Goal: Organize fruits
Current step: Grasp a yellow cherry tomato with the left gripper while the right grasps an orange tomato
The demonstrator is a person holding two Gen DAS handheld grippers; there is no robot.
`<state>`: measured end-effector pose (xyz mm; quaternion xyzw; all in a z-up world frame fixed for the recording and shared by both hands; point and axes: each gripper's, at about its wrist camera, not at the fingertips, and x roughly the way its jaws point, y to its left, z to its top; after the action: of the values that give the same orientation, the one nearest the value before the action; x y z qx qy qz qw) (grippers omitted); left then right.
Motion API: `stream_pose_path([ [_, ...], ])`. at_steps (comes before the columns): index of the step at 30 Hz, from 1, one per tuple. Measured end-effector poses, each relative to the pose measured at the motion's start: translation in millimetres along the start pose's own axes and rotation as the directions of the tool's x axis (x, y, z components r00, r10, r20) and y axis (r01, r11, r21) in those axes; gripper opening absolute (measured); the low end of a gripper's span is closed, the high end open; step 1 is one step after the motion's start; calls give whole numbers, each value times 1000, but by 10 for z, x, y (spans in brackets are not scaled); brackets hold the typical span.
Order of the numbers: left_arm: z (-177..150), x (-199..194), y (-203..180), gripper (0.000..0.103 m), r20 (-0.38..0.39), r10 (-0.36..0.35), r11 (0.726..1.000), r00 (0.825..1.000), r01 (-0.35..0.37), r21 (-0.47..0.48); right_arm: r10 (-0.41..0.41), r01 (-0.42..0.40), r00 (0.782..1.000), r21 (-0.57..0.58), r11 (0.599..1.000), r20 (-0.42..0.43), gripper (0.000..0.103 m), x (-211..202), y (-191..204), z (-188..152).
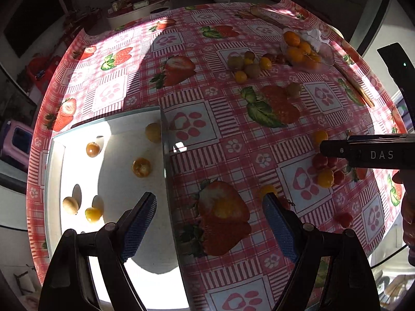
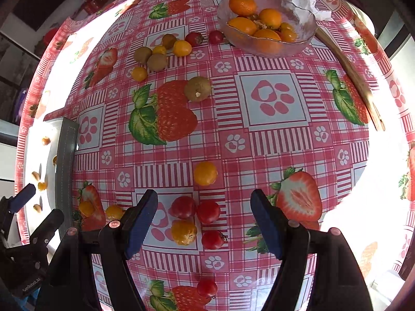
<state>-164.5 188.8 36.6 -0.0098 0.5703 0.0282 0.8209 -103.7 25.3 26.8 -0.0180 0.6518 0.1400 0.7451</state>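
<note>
While both tongs are held spread and empty above the desk (image 2: 275, 145), pointing steeply down at its strawberry-print cloth, the coming pick is judged to turn on a small cluster of fruit lying directly between the fingers of the right tongs (image 2: 205, 223): two red cherry tomatoes (image 2: 197, 208) side by side, a yellow-orange fruit (image 2: 184, 232) just below them and a third red tomato (image 2: 212, 239) touching it. Nothing is pinched by either pair. These fruits are nearly round, so no long axis needs to be matched; what matters is that they are packed together, and a closing of the pads is judged likely to catch more than one. The left tongs (image 1: 210, 223) hang astride the right wall of the white tray (image 1: 158, 259), one finger over the tray and the other over the cloth, with only a lone yellow fruit (image 1: 268, 189) near the outer fingertip. Five small fruits already lie well apart inside the tray, which sits to the left of the cluster. More fruit is scattered farther off: a loose kiwi (image 2: 197, 89), a group of kiwis and yellow fruits (image 2: 155, 54) beyond it, and a glass bowl (image 2: 298, 44) of oranges at the far edge. The right hand is judged the nearer one for the cluster, the left for the tray.
</note>
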Motion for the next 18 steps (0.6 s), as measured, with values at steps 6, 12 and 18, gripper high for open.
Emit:
stream_pose_path([
  [6,8,192,-154,85,-31,6,1000,999,-6,14,9,-9,1000,15,1000,-7,78,44,-110,-7],
  [12,-34,338,-175,85,-60,20,1000,998,-20,6,16,-16,1000,-10,1000,-10,77,113,-89,89],
  [18,-85,375,-162,85,-69,22,1000,997,-23,-7,12,-13,1000,-65,998,-15,69,213,42,174],
])
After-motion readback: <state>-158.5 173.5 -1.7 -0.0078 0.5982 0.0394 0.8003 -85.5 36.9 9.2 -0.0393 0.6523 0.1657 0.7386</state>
